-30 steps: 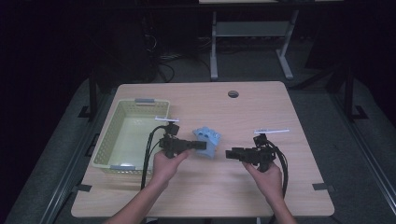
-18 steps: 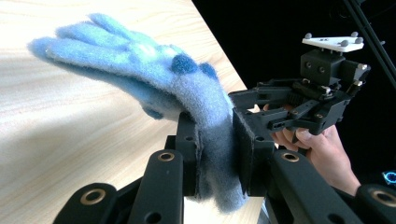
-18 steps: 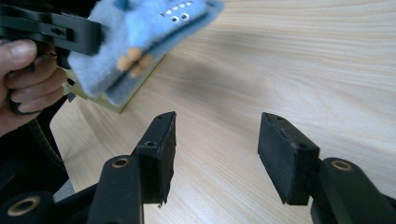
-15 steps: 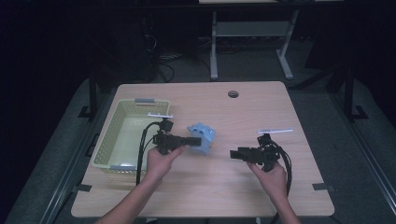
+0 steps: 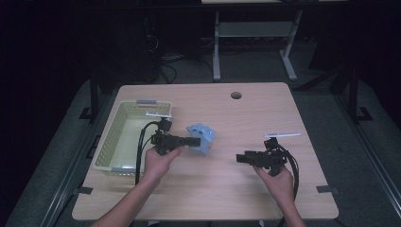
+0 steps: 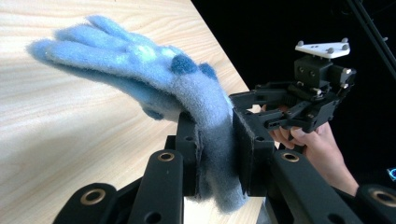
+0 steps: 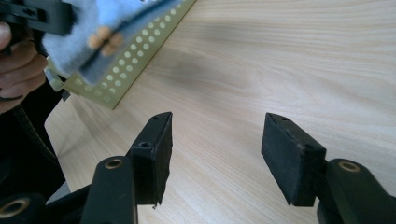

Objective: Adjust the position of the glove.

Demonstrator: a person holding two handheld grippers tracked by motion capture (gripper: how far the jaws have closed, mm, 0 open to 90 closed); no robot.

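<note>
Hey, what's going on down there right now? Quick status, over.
Left gripper shut on the fuzzy blue glove, glove lifted beside the green basket. Right gripper empty, jaws just been opening, nothing between them. Path to the basket looks clear.

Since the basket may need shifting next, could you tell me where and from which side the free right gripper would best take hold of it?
Probably the rim of the basket's long wall facing the table's middle, from above. The wall is thin and upright, so open fingers of the right gripper could straddle it. The left gripper is shut on the blue glove beside that wall, so come in nearer the person.
</note>
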